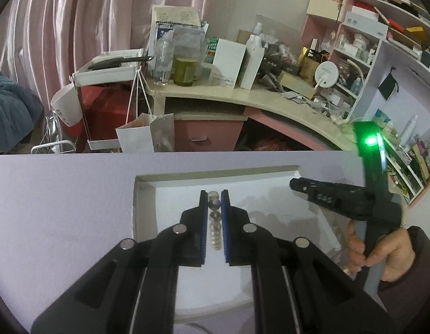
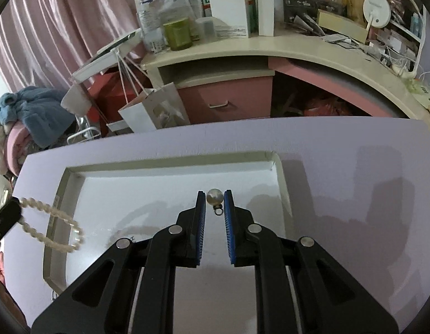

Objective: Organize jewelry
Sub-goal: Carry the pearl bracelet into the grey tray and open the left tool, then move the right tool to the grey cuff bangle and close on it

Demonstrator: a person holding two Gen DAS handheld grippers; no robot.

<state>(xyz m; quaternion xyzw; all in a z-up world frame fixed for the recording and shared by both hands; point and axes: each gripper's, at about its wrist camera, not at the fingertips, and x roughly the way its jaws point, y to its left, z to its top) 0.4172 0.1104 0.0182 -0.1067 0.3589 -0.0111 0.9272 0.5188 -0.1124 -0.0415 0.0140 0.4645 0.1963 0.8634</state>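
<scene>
- Left gripper (image 1: 214, 199) is clamped on the pearl bracelet (image 1: 214, 222); lower it gently into the white tray (image 1: 142, 179).
- Right gripper (image 2: 215, 196) pinches the pearl earring (image 2: 214, 197), frame centre; hold it level.

A pale lilac table (image 2: 340, 150) carries a shallow white tray (image 2: 170, 167), which lies under and ahead of both jaws.
</scene>
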